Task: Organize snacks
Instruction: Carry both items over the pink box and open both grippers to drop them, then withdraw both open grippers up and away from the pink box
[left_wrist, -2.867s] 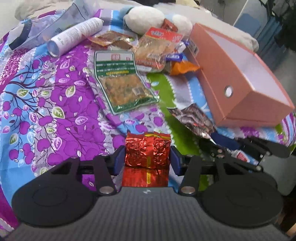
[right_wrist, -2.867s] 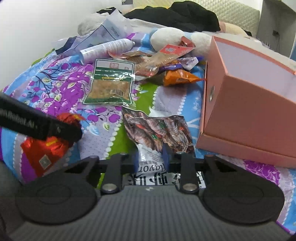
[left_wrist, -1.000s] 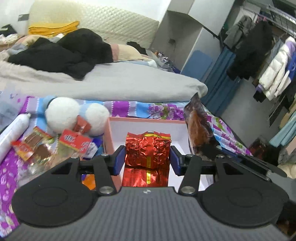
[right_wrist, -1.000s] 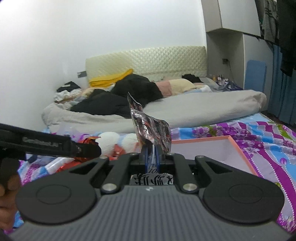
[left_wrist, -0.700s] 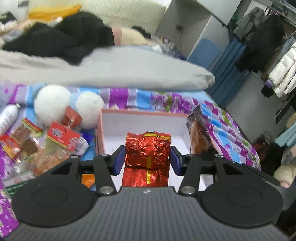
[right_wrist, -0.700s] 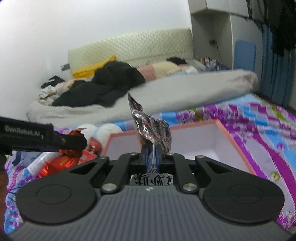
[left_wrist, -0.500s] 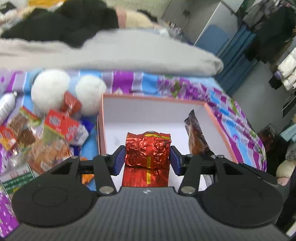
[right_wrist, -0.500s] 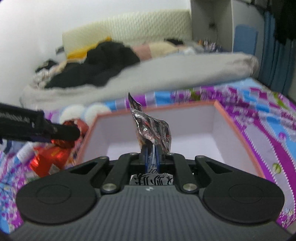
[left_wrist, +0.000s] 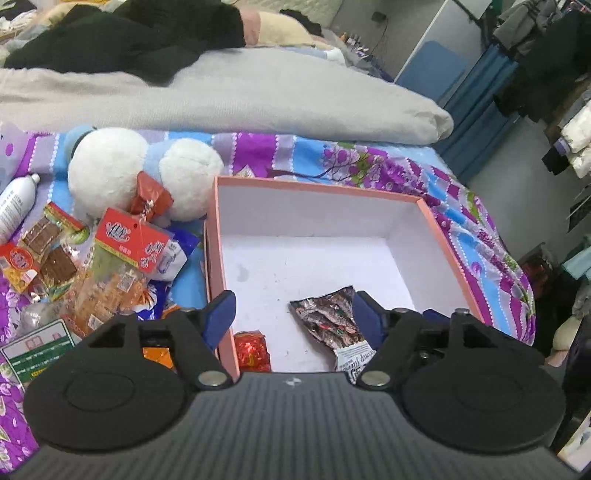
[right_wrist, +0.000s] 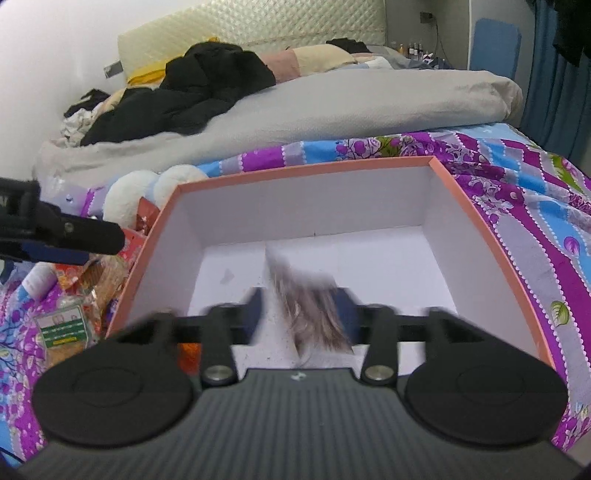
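1. Left wrist view: left gripper (left_wrist: 293, 314) hangs over the near edge of the pink box (left_wrist: 439, 236), its fingers (left_wrist: 221, 314) apart and opening with nothing pressed between them. 2 snacks lie on the white box floor: a red foil packet (left_wrist: 252, 350) in the near left corner and a dark snack bag (left_wrist: 332, 321) beside it. More snack packets (left_wrist: 122, 258) lie on the bed left of the box.
2. Right wrist view: right gripper (right_wrist: 301, 310) is blurred, fingers opening; the dark snack bag (right_wrist: 310, 306) sits loose between them, over the box (right_wrist: 476, 218).
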